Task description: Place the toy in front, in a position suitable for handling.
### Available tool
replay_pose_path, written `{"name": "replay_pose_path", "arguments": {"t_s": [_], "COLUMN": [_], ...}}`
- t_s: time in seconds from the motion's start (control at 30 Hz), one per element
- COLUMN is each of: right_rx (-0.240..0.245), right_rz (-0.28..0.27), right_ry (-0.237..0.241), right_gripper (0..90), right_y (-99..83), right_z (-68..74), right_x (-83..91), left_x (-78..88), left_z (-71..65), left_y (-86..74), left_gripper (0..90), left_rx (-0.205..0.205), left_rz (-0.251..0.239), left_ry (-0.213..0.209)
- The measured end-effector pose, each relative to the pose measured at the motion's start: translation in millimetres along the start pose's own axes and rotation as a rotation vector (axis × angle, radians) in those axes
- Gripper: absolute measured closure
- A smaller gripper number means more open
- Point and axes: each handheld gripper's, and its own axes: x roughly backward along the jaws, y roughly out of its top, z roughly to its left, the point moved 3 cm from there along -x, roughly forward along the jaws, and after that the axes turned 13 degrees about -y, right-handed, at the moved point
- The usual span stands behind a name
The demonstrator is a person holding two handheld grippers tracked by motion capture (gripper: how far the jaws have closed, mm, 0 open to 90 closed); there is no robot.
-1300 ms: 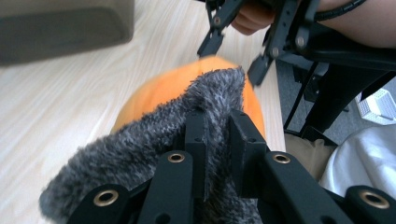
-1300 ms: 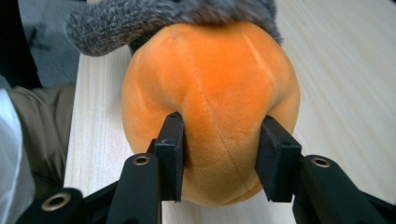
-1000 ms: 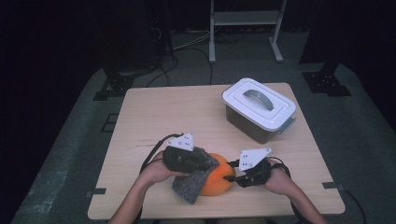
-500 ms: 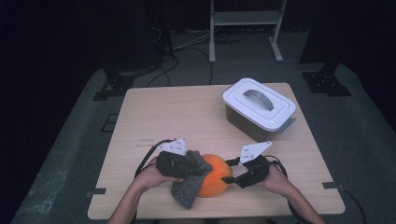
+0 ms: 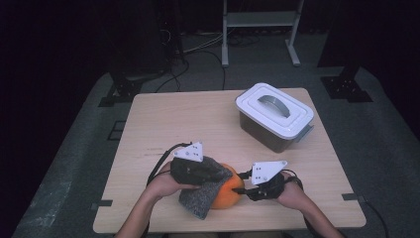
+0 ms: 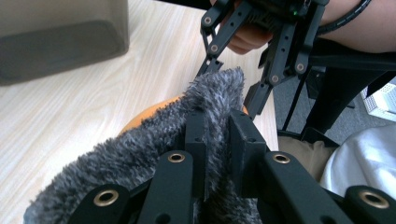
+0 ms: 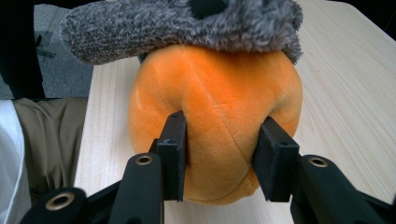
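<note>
An orange plush ball (image 5: 230, 194) rests near the table's front edge. A grey fuzzy cloth (image 5: 204, 197) is draped over its left side and top. My left gripper (image 5: 217, 173) is shut on the cloth (image 6: 140, 158), a fold pinched between its jaws (image 6: 217, 133), and the ball (image 6: 140, 119) peeks out beneath. My right gripper (image 5: 242, 188) meets the ball from the right. Its jaws have just been closing, and the pads now dent the plush (image 7: 219, 93) on both sides of the gripper (image 7: 224, 154). The cloth (image 7: 177, 23) caps the ball.
A lidded container (image 5: 275, 116) with a white lid and grey handle stands at the back right of the wooden table (image 5: 188, 119); its dark wall (image 6: 60, 37) is in the left gripper view. The person's lap lies beyond the front edge.
The right gripper has dipped slightly lower against the ball. The left hand, cloth and ball stay about where they were.
</note>
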Motion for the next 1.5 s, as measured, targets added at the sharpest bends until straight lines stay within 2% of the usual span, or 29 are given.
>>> {"name": "replay_pose_path", "arguments": {"t_s": [0.1,0.17,0.27,0.37,0.53,0.6,0.63,0.73,0.87,0.97,1.1,1.2,1.33,1.5], "right_rx": [-0.011,-0.039,-0.102,-0.143,-0.188,-0.196,-0.189,-0.138,-0.093,-0.068,-0.036,-0.018,-0.027,-0.022], "right_rz": [0.005,0.014,0.018,0.024,0.036,0.036,0.032,0.018,0.003,0.003,-0.005,-0.009,-0.008,-0.010], "right_ry": [0.007,0.021,0.047,0.064,0.089,0.098,0.099,0.072,0.038,0.027,0.031,0.033,0.033,0.029], "right_gripper": [57.5,49.0,38.0,30.0,28.2,33.5,39.3,51.3,56.4,57.1,58.0,58.4,59.6,60.2], "right_y": [-3.8,-5.3,-7.3,-8.4,-10.8,-11.0,-10.8,-8.8,-4.9,-2.9,2.4,4.0,-0.2,-0.3], "right_z": [-1.1,-2.3,-6.1,-8.4,-9.1,-7.7,-6.7,-4.0,-3.5,-0.9,4.8,7.9,5.5,3.2], "right_x": [-0.5,-2.3,-5.3,-9.0,-14.0,-15.4,-15.1,-13.2,-11.0,-9.7,-9.2,-8.6,-8.2,-6.7], "left_x": [-1.3,-2.2,0.4,4.0,6.1,5.6,5.6,5.4,5.7,2.8,-4.8,-8.9,-6.4,4.5], "left_z": [2.2,2.8,2.4,0.6,-0.7,-0.5,-0.5,-0.7,-2.4,-2.7,-1.5,2.4,4.5,5.8], "left_y": [-9.8,-17.6,-28.0,-32.7,-35.0,-35.4,-35.4,-29.5,-13.0,-1.5,9.8,9.7,6.3,-3.2], "left_gripper": [79.1,79.2,79.3,79.3,79.2,79.2,79.2,78.9,78.7,78.8,78.7,78.7,78.7,78.6], "left_rx": [0.023,0.046,0.073,0.079,0.085,0.086,0.086,0.076,0.033,0.011,0.007,0.014,0.019,0.044], "left_rz": [0.001,-0.009,-0.051,-0.060,-0.062,-0.061,-0.061,-0.053,-0.021,-0.010,-0.038,-0.020,-0.007,-0.031], "left_ry": [-0.005,-0.008,-0.019,-0.024,-0.032,-0.038,-0.038,-0.003,0.040,0.032,0.006,0.015,0.037,0.048]}}
